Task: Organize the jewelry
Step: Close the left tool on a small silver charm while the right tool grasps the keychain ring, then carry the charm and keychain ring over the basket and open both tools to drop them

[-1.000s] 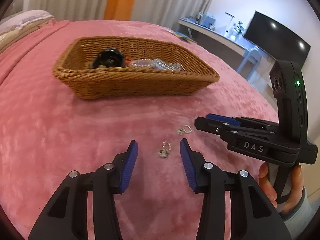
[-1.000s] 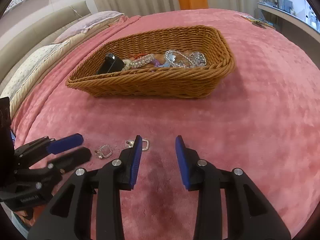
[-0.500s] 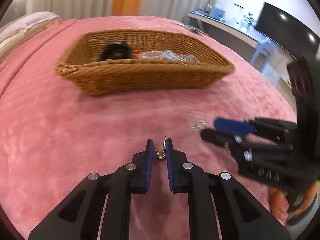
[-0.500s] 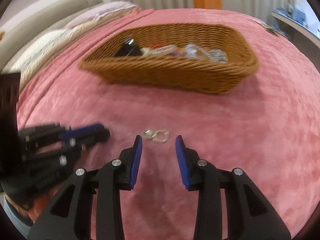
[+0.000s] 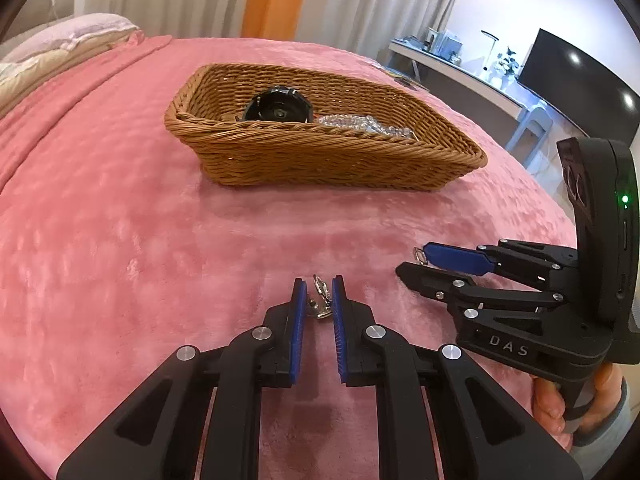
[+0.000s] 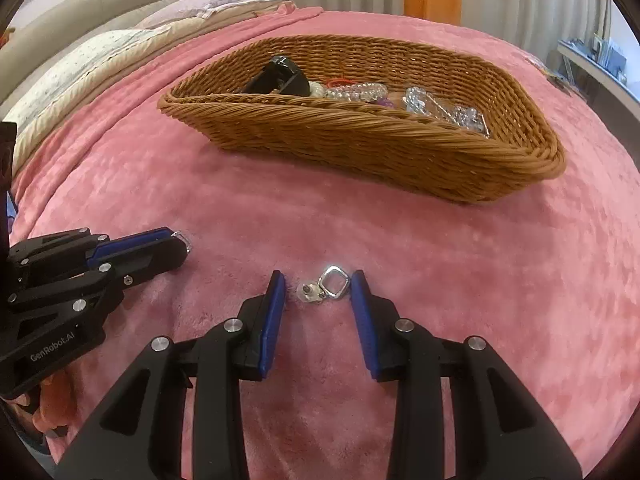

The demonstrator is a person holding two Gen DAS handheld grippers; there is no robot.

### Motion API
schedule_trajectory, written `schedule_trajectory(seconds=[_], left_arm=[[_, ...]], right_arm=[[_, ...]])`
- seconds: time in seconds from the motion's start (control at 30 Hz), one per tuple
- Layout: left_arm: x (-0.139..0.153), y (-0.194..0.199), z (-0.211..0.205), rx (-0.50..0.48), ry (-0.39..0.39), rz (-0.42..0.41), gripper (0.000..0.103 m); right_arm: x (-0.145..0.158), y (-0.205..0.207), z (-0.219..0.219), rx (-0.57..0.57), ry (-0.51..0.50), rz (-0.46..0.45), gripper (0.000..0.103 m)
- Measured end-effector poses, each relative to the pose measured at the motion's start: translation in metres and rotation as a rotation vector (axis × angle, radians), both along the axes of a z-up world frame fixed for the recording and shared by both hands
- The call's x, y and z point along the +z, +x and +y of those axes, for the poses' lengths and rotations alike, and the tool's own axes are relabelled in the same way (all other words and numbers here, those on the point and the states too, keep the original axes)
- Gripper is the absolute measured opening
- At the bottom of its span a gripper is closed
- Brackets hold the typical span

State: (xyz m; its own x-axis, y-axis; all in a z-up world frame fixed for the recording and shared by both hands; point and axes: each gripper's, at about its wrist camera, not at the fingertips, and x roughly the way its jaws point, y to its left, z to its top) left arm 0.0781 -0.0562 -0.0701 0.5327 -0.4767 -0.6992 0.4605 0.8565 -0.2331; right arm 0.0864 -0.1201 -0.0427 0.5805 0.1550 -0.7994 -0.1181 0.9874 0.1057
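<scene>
Soft daylight through the curtains [image 5: 360, 0] fills the room evenly; shadows on the blanket [image 5: 120, 240] are faint. Ceiling lights glare off the TV [image 5: 580, 80]. Both views are sharp, with fisheye bending and dark corners.

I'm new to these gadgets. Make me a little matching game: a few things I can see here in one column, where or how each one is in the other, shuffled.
Things:
1. woven wicker basket
2. left gripper
3. right gripper
4. round black case

States:
A. open around a silver square earring
B. inside the basket
C. shut on a small silver earring
D. standing on the pink blanket

Pairs: 1-D, 2-C, 3-A, 4-B
</scene>
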Motion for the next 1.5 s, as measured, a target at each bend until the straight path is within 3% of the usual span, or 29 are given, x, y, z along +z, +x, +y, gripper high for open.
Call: schedule_trajectory(seconds=[0.2,0.3,0.4,0.43,0.67,0.97,1.03,1.13,1.33,1.5], left_arm=[[0.0,-0.001,0.002,0.003,-0.012,0.003,0.011],[-0.001,-0.003,0.002,0.002,-0.004,-0.003,0.011],[0.0,-0.003,0.003,0.001,-0.006,-0.007,0.011],[0.0,-0.003,0.004,0.001,-0.007,-0.007,0.011],[0.002,-0.006,0.004,-0.005,-0.01,-0.028,0.011],[0.012,-0.013,0.009,-0.005,-0.032,-0.073,0.011],[0.019,-0.017,0.01,-0.006,-0.05,-0.09,0.011],[0.031,-0.019,0.013,-0.016,-0.138,-0.073,0.011],[0.081,-0.021,0.003,-0.03,-0.144,-0.176,0.011],[0.121,0.009,-0.011,-0.035,-0.159,-0.242,0.011]], right_arm=[[0.0,-0.003,-0.004,-0.011,0.019,0.003,0.031],[0.0,-0.005,0.001,-0.013,-0.019,-0.007,0.02],[0.002,-0.01,0.007,-0.007,-0.062,-0.028,0.019],[0.002,-0.011,0.008,-0.005,-0.065,-0.032,0.013],[0.008,-0.019,0.007,-0.002,-0.071,-0.071,0.013],[0.027,-0.028,-0.014,-0.02,0.042,-0.121,0.013],[0.039,-0.032,-0.018,-0.028,0.059,-0.143,0.013],[0.061,-0.039,-0.021,-0.04,0.075,-0.192,0.013],[0.112,-0.033,-0.043,-0.078,0.112,-0.274,0.013],[0.132,0.01,-0.061,-0.111,0.146,-0.286,0.013]])
